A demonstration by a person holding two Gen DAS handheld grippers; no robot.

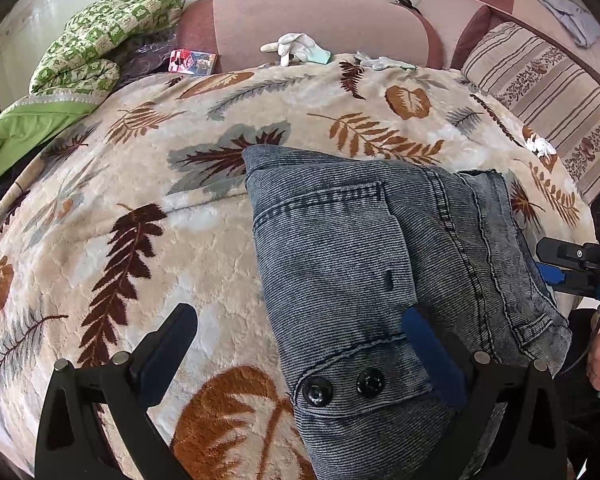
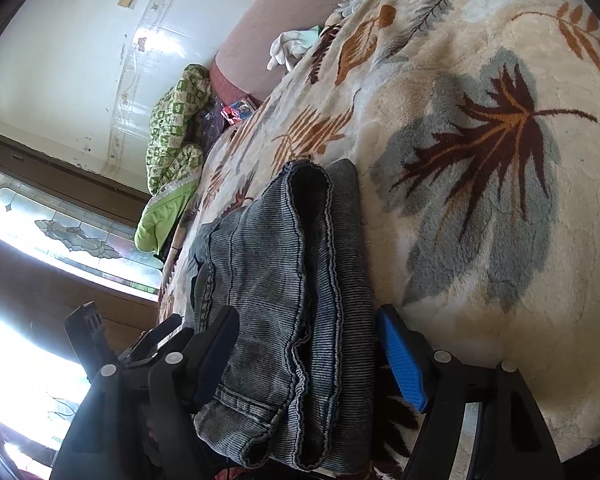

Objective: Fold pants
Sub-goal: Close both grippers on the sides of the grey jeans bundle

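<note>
centrally, folded grey pants (image 1: pixel 364 264) on leaf-print blanket (image 1: pixel 140 220), left gripper (image 1: pixel 300 344) spread wide over the waistband, right gripper (image 2: pixel 308 356) wide, straddling the folded stack

This is a lived-in room of a home, a bedroom or sitting room. A plush blanket (image 1: pixel 220 240) printed with brown, orange and grey leaves fills most of both views, spread over a pink and maroon sofa (image 1: pixel 300 20) whose back runs across the top of the left wrist frame. A striped cushion (image 1: pixel 540 80) leans at the upper right, and a green checked quilt (image 1: pixel 112 40) is bundled at the upper left. White gloves (image 1: pixel 296 46) and a small red box (image 1: pixel 192 60) lie near the top. At the left of the right wrist frame, a stained-glass window (image 2: pixel 72 232) in a dark wooden frame sits under a scuffed white wall (image 2: pixel 80 60).
</note>
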